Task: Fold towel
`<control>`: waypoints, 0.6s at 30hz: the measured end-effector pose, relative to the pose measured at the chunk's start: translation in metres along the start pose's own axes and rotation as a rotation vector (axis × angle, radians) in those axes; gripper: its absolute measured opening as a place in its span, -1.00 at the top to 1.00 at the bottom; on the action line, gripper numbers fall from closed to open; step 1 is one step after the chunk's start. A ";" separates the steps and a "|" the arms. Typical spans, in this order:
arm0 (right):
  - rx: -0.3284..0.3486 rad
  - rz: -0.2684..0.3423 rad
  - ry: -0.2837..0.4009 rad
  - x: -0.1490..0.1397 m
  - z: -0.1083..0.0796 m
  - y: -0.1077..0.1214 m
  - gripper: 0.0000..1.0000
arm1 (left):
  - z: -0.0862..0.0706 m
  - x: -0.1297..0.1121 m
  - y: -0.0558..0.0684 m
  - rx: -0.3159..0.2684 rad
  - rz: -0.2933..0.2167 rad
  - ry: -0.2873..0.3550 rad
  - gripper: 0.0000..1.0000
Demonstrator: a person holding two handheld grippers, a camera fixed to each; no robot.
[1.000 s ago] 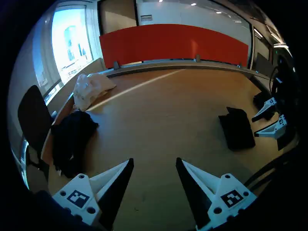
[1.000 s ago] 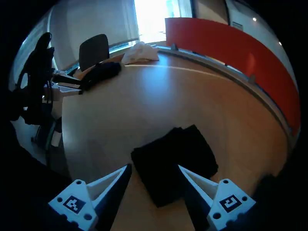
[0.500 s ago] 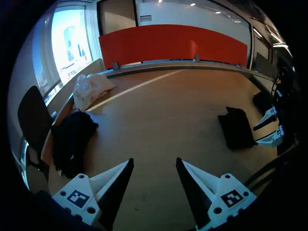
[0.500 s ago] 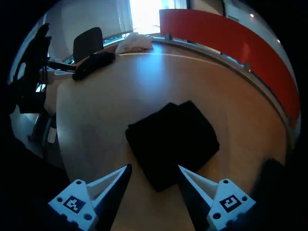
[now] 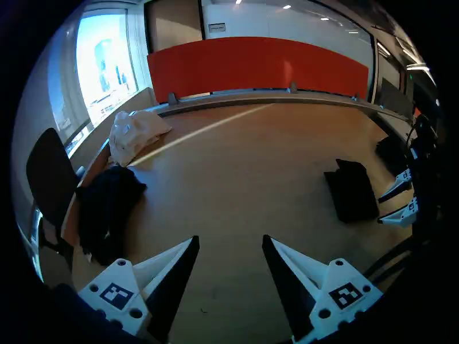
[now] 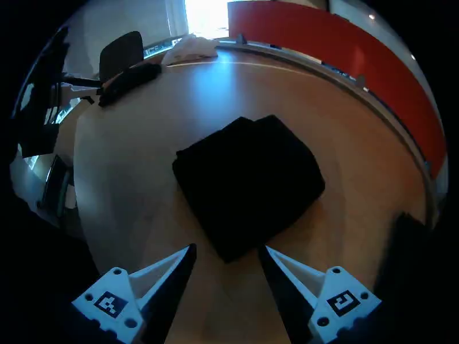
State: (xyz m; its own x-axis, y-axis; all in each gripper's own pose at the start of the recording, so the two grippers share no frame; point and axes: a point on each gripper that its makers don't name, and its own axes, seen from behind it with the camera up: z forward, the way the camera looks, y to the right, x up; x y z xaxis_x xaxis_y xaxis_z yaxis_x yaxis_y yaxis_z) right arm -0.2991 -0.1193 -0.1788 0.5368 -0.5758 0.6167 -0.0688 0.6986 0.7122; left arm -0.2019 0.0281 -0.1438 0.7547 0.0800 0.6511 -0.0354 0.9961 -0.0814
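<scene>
right gripper (image 6: 226,246) poised at near corner of black towel (image 6: 246,183); both tongs released, nothing held.
towel lies as a compact, layered block on the wooden table (image 6: 189,97), toward its right side, with the near corner just ahead of the parted right fingertips. left gripper (image 5: 229,238) hangs open over bare wood, well apart from the towel. judgement: if another fold is due, lower the right fingers astride that corner, pinch all layers together, and lift low so the stack does not splay; bring the left in to pin the opposite edge. room: wide bare wood toward the dark cloth pile (image 5: 106,206) and white bundle (image 5: 135,129). table rim and red partition (image 5: 258,63) are close on the far side, so fold inward.
</scene>
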 end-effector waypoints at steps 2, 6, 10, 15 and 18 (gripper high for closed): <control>-0.011 0.006 -0.004 -0.002 0.001 0.003 -0.59 | 0.000 0.000 0.000 0.001 0.000 0.000 -0.62; -0.024 0.018 -0.015 -0.009 0.005 0.006 -0.42 | 0.000 0.000 0.000 0.001 -0.001 0.001 -0.62; -0.026 0.022 -0.023 -0.014 0.007 0.005 -0.23 | 0.000 0.000 0.000 0.001 -0.003 0.001 -0.61; -0.033 0.029 -0.023 -0.016 0.009 0.006 0.04 | 0.000 -0.001 0.001 0.000 -0.002 0.000 -0.62; -0.037 0.037 -0.021 -0.015 0.009 0.007 0.22 | 0.000 -0.001 0.001 -0.002 -0.001 -0.001 -0.61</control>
State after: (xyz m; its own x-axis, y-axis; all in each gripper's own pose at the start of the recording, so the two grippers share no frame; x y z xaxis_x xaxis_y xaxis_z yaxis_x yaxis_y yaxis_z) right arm -0.3153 -0.1095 -0.1800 0.5168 -0.5578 0.6495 -0.0573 0.7344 0.6763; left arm -0.2031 0.0291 -0.1447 0.7544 0.0793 0.6517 -0.0337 0.9960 -0.0822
